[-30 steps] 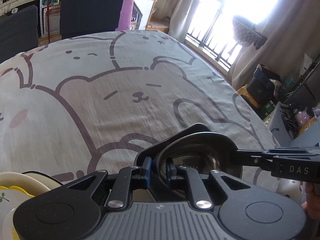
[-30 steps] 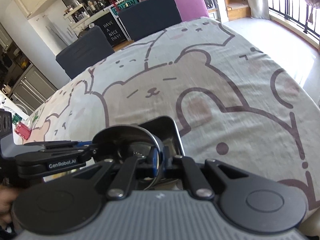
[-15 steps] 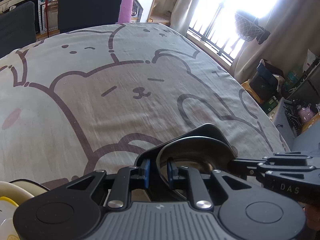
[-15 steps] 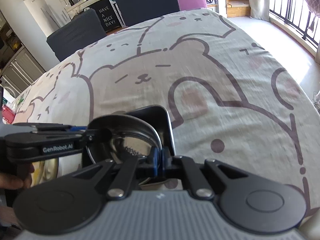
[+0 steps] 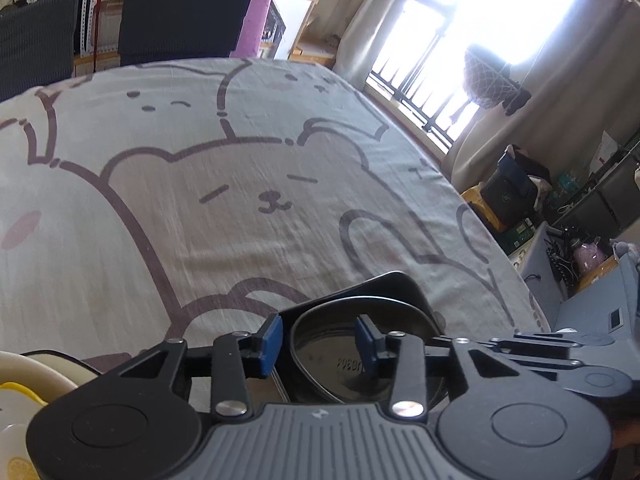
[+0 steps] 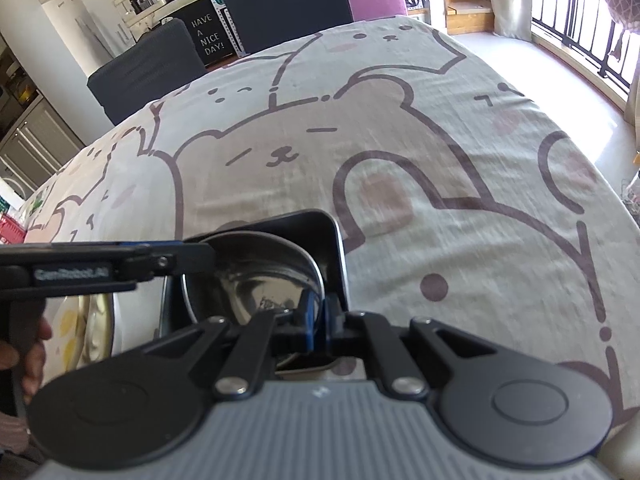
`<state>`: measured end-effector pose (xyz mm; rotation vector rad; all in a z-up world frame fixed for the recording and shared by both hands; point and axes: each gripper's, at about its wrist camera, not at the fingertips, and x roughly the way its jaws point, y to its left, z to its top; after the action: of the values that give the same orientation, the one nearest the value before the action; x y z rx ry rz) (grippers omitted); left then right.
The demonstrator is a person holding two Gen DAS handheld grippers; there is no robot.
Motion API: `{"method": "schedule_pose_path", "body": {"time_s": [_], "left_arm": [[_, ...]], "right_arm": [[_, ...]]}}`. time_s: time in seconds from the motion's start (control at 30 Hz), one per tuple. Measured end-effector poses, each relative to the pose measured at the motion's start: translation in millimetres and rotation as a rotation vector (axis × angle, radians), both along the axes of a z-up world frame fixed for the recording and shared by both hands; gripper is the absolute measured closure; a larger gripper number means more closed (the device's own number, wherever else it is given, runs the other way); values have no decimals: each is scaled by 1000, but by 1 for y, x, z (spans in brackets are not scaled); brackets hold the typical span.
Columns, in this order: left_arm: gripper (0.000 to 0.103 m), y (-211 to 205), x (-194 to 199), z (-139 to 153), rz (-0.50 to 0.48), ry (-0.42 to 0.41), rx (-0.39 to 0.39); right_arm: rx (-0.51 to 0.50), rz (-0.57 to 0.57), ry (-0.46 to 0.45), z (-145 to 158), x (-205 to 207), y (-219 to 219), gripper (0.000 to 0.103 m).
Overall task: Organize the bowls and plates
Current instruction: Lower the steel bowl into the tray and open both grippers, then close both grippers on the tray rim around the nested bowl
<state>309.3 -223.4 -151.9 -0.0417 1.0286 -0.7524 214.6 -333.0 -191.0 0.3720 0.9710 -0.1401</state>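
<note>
left hand-held gripper [image 5: 318, 344] spread wide round the steel bowl [image 5: 360, 356] rim | right hand-held gripper [image 6: 318, 316] pinching that bowl's edge | bowl sits in dark square plate [image 6: 316, 228], 6 o'clock on counter [image 6: 360, 140]

The left tongs [image 5: 319, 345], clamped on the steel bowl [image 5: 360, 356] rim half a second ago, now stand spread apart at lower centre. The right tongs' view shows the bowl lower in the rectangular tray [image 6: 335, 240].
</note>
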Motion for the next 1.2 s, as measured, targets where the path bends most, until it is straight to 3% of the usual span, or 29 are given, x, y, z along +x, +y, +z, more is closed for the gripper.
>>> {"method": "schedule_pose_path", "body": {"time_s": [0.13, 0.4, 0.47, 0.53, 0.77, 1.0, 1.1, 1.17, 1.2], "left_arm": [[45, 8, -6, 7, 9, -14, -1], [34, 18, -12, 6, 8, -13, 24], [30, 20, -12, 5, 8, -11, 30], [27, 21, -13, 5, 7, -9, 34], [14, 23, -14, 4, 0, -4, 41], [1, 22, -16, 0, -26, 22, 59], [0, 20, -17, -1, -29, 17, 78], [2, 21, -17, 1, -28, 13, 61], [4, 20, -17, 2, -32, 7, 58]], "right_arm": [[3, -21, -9, 0, -3, 1, 96], [-2, 1, -11, -1, -6, 12, 88], [-12, 14, -14, 2, -7, 14, 82], [-36, 18, -17, 6, -9, 17, 65], [-92, 13, -69, 27, -16, 12, 56], [-134, -15, -68, 26, -6, -16, 32], [-141, 5, -51, 19, 0, -21, 32], [-125, 37, -38, 14, 4, -23, 44], [-111, 61, -32, 12, 5, -23, 61]]}}
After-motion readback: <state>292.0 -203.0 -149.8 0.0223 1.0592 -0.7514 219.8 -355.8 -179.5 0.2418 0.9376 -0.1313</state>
